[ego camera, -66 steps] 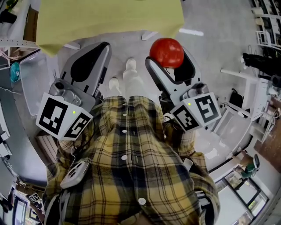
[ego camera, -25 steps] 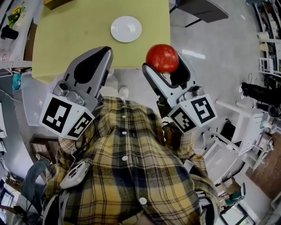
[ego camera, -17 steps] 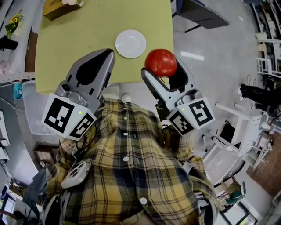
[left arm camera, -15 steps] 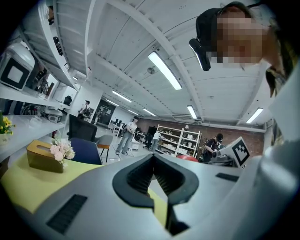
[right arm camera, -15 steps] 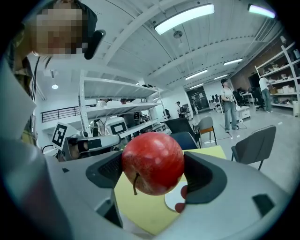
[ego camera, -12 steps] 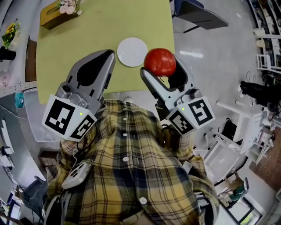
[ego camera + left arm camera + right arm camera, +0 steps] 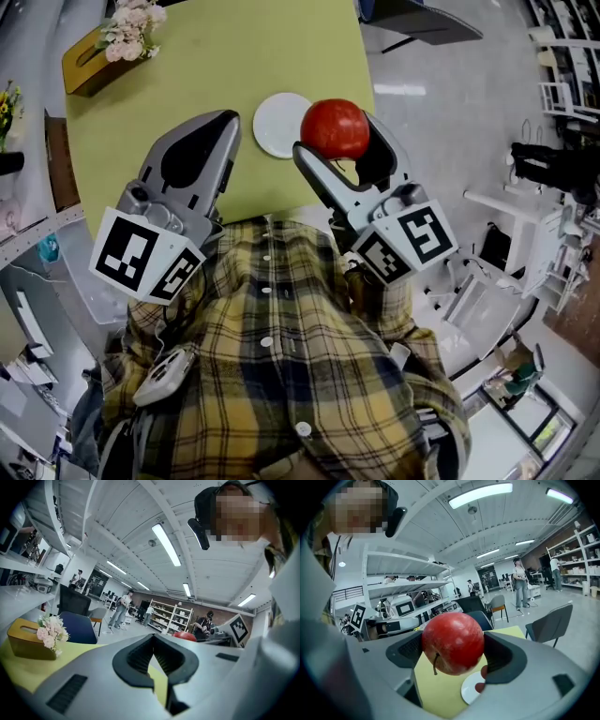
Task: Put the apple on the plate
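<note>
A red apple (image 7: 335,128) sits between the jaws of my right gripper (image 7: 339,148), which is shut on it and holds it in the air. In the head view the apple overlaps the right edge of a small white plate (image 7: 277,125) on the yellow-green table (image 7: 206,66). In the right gripper view the apple (image 7: 452,641) fills the jaw gap, stalk hanging down, and the plate (image 7: 471,688) shows below it. My left gripper (image 7: 223,127) hangs over the table's near edge, left of the plate, shut with nothing in it (image 7: 153,639).
A tan box with pink flowers (image 7: 105,45) stands at the table's far left corner. Grey chairs (image 7: 548,623) stand past the table's right side. White racks (image 7: 487,281) stand on the floor at my right. People walk in the far background.
The table and plate have drawn closer in the head view. The right gripper's apple, earlier over bare floor, now hangs over the table edge beside the plate. Both grippers kept their states.
</note>
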### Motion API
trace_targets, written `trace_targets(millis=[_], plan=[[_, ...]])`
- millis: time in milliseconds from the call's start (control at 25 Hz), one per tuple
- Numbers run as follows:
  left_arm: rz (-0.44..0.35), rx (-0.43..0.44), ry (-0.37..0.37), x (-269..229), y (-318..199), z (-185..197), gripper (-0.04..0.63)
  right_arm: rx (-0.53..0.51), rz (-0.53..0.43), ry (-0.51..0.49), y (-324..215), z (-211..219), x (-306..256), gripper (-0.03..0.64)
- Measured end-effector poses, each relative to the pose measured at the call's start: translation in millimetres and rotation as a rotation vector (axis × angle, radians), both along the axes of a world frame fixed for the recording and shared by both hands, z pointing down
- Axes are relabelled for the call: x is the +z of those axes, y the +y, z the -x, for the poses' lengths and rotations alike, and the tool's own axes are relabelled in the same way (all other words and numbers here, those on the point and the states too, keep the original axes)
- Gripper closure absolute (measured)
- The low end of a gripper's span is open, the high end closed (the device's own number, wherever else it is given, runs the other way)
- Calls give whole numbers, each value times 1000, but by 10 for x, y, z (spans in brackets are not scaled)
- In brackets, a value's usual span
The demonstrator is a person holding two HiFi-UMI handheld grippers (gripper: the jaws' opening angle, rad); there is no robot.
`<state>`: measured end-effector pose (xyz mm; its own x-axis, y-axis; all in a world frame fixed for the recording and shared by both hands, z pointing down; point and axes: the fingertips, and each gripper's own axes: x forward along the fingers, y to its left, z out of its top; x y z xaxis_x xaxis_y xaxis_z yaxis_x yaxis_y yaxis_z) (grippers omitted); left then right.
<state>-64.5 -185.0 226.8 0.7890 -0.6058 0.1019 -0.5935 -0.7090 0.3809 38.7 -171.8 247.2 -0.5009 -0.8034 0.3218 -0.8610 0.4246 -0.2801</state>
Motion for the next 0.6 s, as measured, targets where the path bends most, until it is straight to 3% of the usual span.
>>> trace_targets(millis=[280,600], plan=[[26,35,5,73,-111,-144,588,1,23,9,-112,-40,42,236],[14,-1,8,6,-126,-290,588,-47,15,22,-152,-152,-32,236]])
